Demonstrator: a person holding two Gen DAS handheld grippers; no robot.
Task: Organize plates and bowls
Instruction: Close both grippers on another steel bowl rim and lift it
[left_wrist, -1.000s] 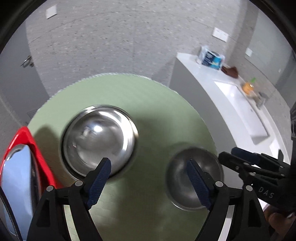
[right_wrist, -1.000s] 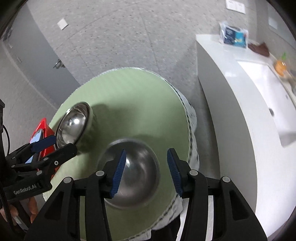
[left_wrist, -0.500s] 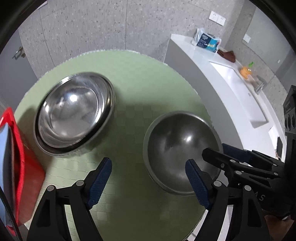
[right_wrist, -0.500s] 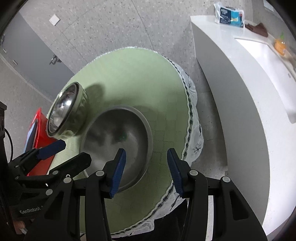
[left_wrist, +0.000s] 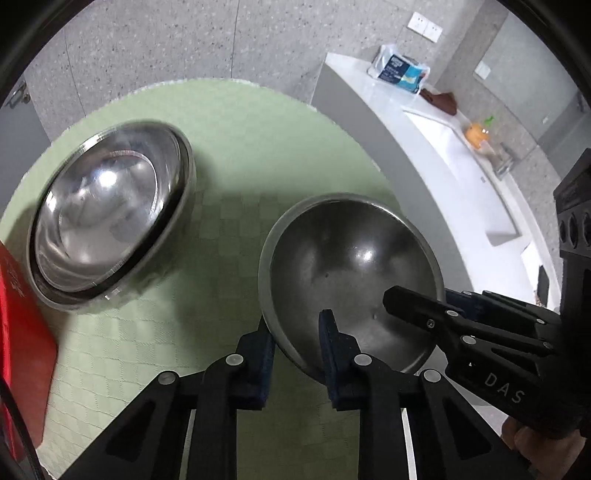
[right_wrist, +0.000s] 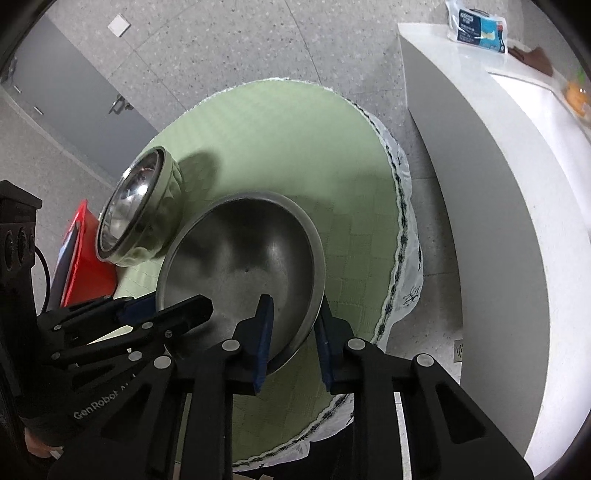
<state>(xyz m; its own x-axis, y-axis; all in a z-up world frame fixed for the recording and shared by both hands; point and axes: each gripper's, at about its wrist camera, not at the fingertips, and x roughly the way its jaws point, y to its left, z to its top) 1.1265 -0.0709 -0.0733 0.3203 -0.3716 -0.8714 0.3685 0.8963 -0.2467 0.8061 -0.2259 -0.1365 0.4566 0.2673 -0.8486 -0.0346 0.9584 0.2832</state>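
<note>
Both grippers now pinch bowl (left_wrist: 343, 266), hiding rim.

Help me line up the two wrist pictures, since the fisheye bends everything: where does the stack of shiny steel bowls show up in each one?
Left wrist view: the stacked bowls sit at left on the green tablecloth, tilted.
Right wrist view: the stack is at left of centre, seen more side-on.
Shared landmark: the matte bowl, gripped at its rim by the left gripper and the right gripper; the stack lies to its left in both.
</note>
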